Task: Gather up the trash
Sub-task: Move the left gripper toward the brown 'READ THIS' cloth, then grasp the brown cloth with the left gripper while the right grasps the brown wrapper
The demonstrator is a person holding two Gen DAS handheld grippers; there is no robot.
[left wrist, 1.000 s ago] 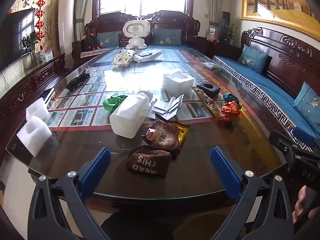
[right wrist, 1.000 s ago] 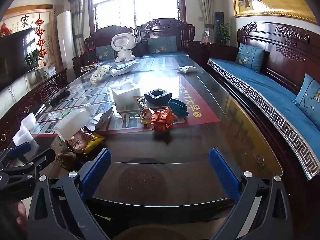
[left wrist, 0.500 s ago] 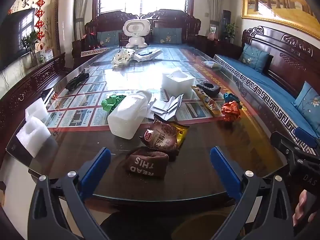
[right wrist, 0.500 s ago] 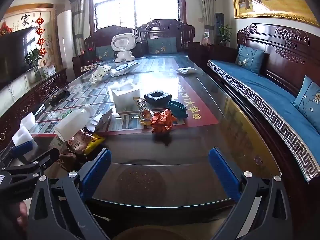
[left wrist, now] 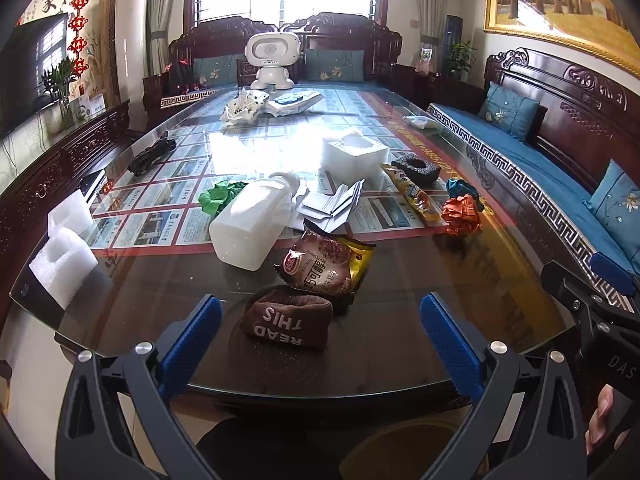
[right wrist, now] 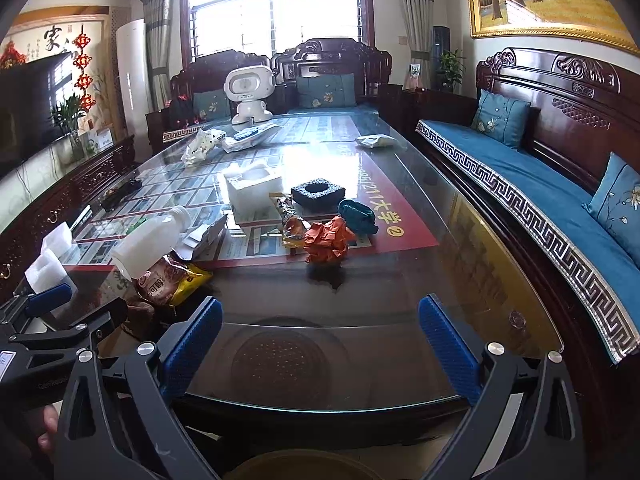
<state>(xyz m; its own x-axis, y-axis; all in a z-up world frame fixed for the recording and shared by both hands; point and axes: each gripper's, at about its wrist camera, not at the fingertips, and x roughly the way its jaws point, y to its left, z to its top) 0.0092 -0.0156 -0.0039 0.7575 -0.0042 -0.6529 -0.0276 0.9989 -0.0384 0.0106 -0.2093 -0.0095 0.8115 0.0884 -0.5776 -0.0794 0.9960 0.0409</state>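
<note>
The left tool (left wrist: 320,340) is held with its blue pads spread wide apart and nothing between them, at the near edge of the glass-topped worktop (left wrist: 400,340). The right tool (right wrist: 320,344) is likewise held wide apart and unloaded over the same near edge, to the right of the left one.

Places are given from the white plastic bottle (left wrist: 250,226), which is seen lying on its side. Just in front of it and to its right a brown snack wrapper (left wrist: 326,266) is found, and nearer the left tool a brown cloth printed "READ THIS" (left wrist: 288,320) touches that wrapper. Crumpled green paper (left wrist: 220,196) lies just behind the bottle on its left; folded white cardboard (left wrist: 334,206) lies beside it on the right. Farther right, a long yellow wrapper (left wrist: 414,196) and crumpled orange paper (left wrist: 460,216) are seen, with a teal scrap (left wrist: 462,189) just behind the orange one. White foam blocks (left wrist: 64,260) sit well to the bottle's left.
</note>
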